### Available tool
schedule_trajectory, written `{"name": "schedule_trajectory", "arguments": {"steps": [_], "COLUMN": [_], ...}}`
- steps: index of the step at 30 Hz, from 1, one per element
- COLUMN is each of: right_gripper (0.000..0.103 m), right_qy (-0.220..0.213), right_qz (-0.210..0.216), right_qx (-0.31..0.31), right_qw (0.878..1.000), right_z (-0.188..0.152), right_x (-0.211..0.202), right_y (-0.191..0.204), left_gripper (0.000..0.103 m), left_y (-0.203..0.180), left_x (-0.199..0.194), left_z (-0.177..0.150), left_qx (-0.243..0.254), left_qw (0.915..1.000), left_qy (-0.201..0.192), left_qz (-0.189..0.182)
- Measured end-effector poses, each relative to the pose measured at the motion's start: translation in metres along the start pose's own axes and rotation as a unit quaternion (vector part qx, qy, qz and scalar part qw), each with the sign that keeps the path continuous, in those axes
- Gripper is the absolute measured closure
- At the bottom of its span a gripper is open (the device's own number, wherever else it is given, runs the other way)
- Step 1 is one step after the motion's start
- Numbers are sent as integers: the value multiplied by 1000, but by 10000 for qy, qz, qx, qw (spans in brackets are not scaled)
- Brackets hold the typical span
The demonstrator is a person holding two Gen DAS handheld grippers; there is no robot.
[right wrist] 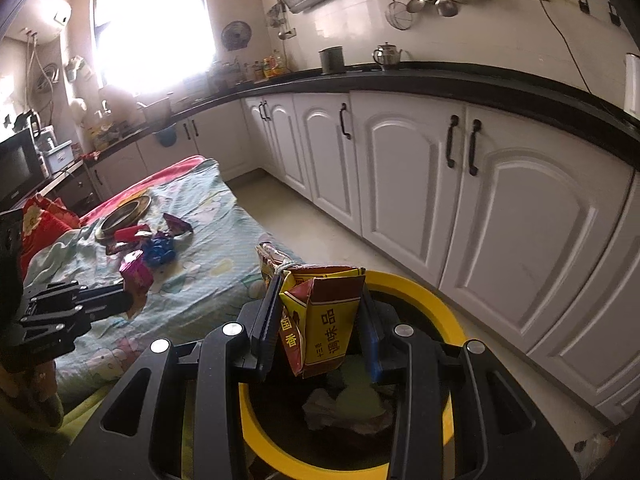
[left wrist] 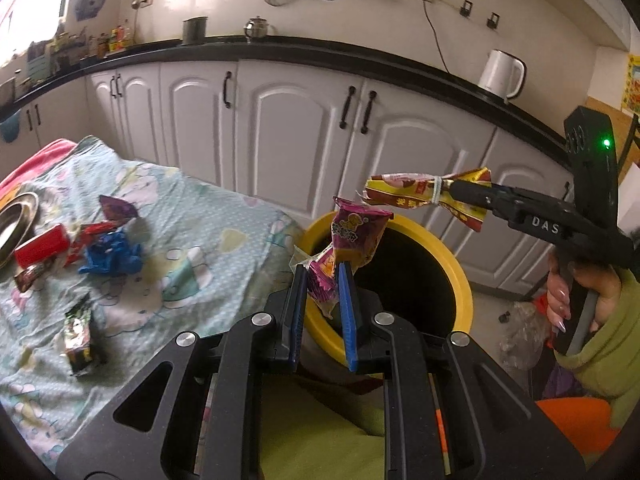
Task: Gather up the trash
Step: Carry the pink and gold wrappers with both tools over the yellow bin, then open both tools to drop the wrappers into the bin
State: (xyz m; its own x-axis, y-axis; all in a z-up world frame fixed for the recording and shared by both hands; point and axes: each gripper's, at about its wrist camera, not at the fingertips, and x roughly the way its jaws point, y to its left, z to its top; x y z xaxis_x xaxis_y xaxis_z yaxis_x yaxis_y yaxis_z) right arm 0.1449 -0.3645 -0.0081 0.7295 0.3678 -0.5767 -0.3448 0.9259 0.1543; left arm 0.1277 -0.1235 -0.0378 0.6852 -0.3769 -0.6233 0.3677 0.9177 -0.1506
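Observation:
My left gripper (left wrist: 323,276) is shut on a purple snack wrapper (left wrist: 356,236), held at the near rim of the yellow-rimmed black bin (left wrist: 460,280). My right gripper (right wrist: 320,300) is shut on a red and yellow seasoning packet (right wrist: 320,320) tied with string, held over the bin (right wrist: 448,312), where crumpled trash lies inside. In the left wrist view the right gripper (left wrist: 452,190) holds the packet (left wrist: 412,190) above the bin's far side. More trash lies on the patterned cloth: a blue crumpled wrapper (left wrist: 114,256), a red box (left wrist: 42,246), a dark purple wrapper (left wrist: 118,208), a green and black packet (left wrist: 78,334).
A metal dish (left wrist: 16,220) lies at the cloth's left edge. White cabinets (left wrist: 288,136) under a black counter run behind the bin, with a white kettle (left wrist: 502,74) on top. A hand in a green sleeve (left wrist: 600,320) holds the right gripper. Bare floor (right wrist: 320,224) lies between table and cabinets.

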Motion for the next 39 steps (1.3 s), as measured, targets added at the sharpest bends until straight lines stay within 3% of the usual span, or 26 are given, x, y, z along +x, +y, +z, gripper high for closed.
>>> {"name": "schedule_trajectory", "arguments": {"steps": [24, 39], "right_gripper": [70, 69], "right_qy": [327, 581], "right_qz": [-285, -235], "right_qx": [362, 582], "right_qw": [9984, 9963], "right_z": [-33, -43], "right_x": [6, 22], "right_y": [-52, -63], "left_gripper": [92, 85], "left_y": [-62, -68], "left_x": [72, 90], "left_z": [-18, -20], "left_qx": [786, 820], "left_qw": [9934, 9915], "left_qy": [741, 946], "left_qz": [-374, -343]}}
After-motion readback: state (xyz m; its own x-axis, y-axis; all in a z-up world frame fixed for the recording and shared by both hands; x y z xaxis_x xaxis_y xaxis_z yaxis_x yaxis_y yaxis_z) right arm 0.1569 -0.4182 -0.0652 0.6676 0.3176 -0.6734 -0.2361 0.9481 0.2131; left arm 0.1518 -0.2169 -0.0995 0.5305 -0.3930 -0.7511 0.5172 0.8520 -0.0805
